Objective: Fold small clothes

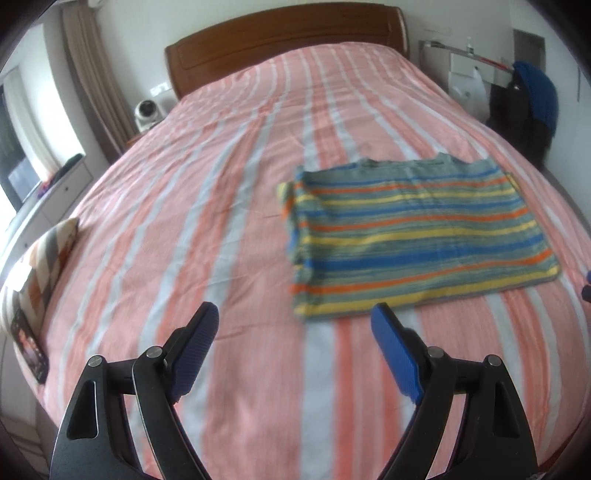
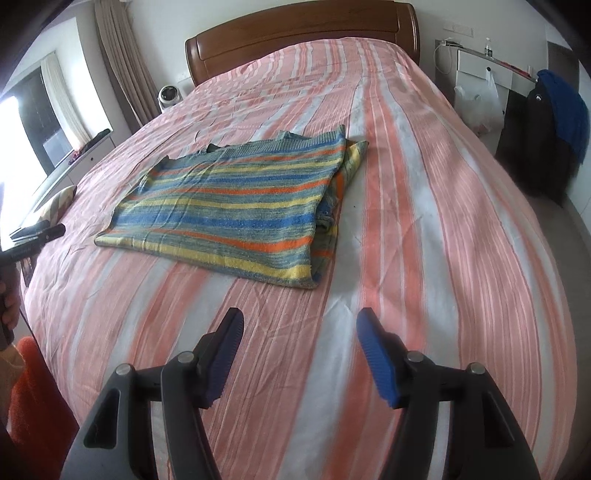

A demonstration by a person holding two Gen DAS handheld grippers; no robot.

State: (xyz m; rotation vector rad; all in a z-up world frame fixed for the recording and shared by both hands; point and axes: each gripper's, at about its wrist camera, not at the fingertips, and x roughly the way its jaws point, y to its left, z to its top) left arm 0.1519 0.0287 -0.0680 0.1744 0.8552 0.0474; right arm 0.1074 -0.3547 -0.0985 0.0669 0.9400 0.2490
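Note:
A small striped knit garment [image 1: 413, 236] in blue, yellow, orange and grey lies folded flat into a rectangle on the bed; it also shows in the right wrist view [image 2: 236, 210]. My left gripper [image 1: 295, 317] is open and empty, held above the bedspread just short of the garment's near left corner. My right gripper [image 2: 299, 325] is open and empty, above the bedspread a little in front of the garment's near right corner. The left gripper's tip [image 2: 48, 230] shows at the left edge of the right wrist view.
The bed [image 1: 184, 221] has a pink and white striped cover and a wooden headboard [image 1: 288, 33]. A patterned cushion [image 1: 40, 258] lies at its left edge. A chair with dark and blue clothes [image 2: 554, 122] stands to the right. A small white fan [image 2: 170, 96] sits beside the headboard.

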